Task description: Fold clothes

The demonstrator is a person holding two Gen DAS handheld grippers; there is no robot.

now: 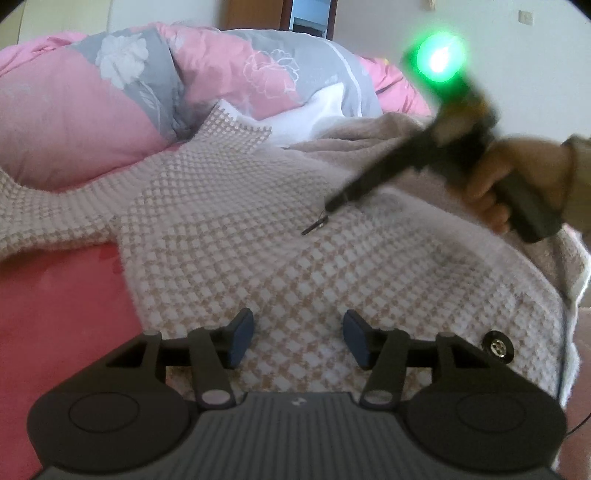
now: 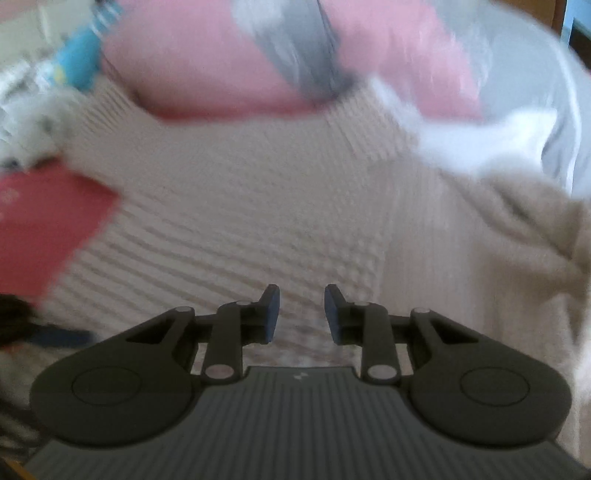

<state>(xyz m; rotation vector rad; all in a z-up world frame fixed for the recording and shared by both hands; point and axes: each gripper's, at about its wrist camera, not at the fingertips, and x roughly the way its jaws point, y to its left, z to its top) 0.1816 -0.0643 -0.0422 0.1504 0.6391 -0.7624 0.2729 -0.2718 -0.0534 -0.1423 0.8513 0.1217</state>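
Left gripper [image 1: 298, 339] nearest in the left wrist view: its 2 fingers [image 1: 242, 338] stand apart, nothing between the pads. Jacket [image 1: 295, 240], beige-and-white houndstooth, lies spread just beyond and beneath the fingertips; whether the tips touch the cloth can't be told. Metal button [image 1: 497, 348] sits on the jacket just right of the right finger. Red sheet [image 1: 55, 295] shows left of the jacket hem.

Further out, a small dark zipper pull [image 1: 314, 226] lies on the jacket's middle. Right gripper [image 1: 332, 205] comes in from the upper right, blurred, its tip over the jacket near the pull; a hand [image 1: 513, 181] holds the handle and a green light [image 1: 439, 55] glows on its top. From this view its fingers can't be read.

Right wrist view, heavily blurred: right gripper [image 2: 301, 314] fingers [image 2: 271, 314] a small way apart, no cloth pinched between them. Jacket [image 2: 240, 206] fills the frame past the tips, with its plain fuzzy lining [image 2: 498, 240] turned up on the right. Red sheet [image 2: 44, 229] at left edge.

A sleeve [image 1: 44, 221] runs out to the left across the bed. Farthest: pink-and-grey floral quilt [image 1: 147, 92] heaped behind the jacket, a white cloth [image 1: 314, 110] at the collar end, then wall and a doorway [image 1: 308, 16]. Blue blurred object [image 2: 81, 59] at top left, unidentifiable.
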